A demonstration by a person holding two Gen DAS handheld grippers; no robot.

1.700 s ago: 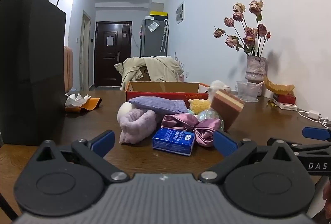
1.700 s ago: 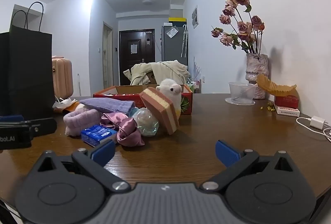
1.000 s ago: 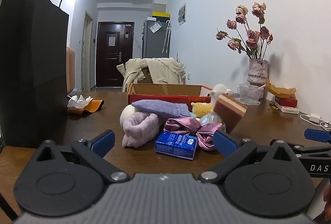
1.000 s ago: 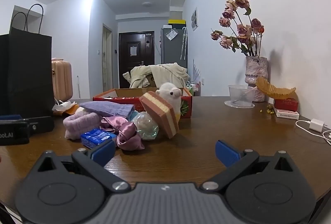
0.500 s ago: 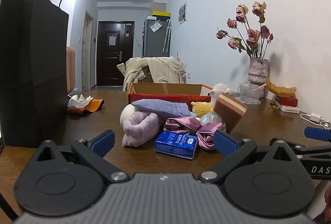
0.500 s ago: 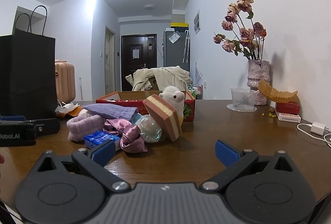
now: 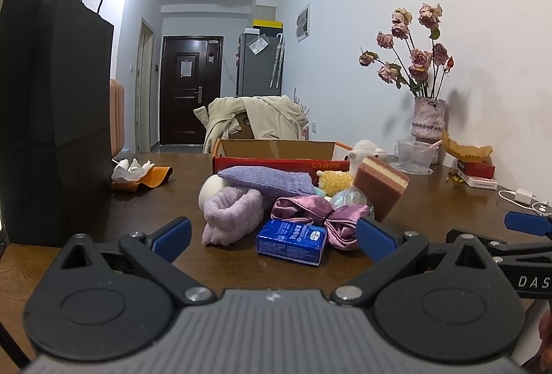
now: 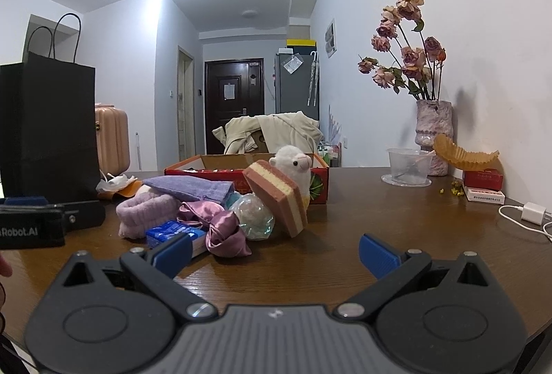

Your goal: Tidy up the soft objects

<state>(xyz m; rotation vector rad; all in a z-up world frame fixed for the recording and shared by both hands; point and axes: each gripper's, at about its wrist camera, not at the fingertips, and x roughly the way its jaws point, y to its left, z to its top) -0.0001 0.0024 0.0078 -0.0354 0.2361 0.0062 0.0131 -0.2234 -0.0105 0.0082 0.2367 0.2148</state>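
A pile of soft things lies mid-table: a lilac headband (image 7: 229, 212), a purple pouch (image 7: 265, 179), a pink satin bow (image 7: 310, 210), a blue tissue pack (image 7: 291, 241), a layered cake-shaped sponge (image 7: 381, 186), a clear crinkly ball (image 8: 253, 212) and a white alpaca plush (image 8: 293, 167). Behind stands an open red cardboard box (image 7: 276, 160). My left gripper (image 7: 272, 234) is open and empty, just short of the tissue pack. My right gripper (image 8: 274, 251) is open and empty, to the right of the pile.
A tall black paper bag (image 7: 51, 118) stands at the left. A vase of dried roses (image 8: 433, 122), a clear plastic bowl (image 8: 408, 165), small boxes (image 8: 483, 187) and a white charger with cable (image 8: 533, 213) line the right side by the wall.
Both grippers stay open; the views have shifted only slightly, the right one tilting up a little. The pile has not moved.
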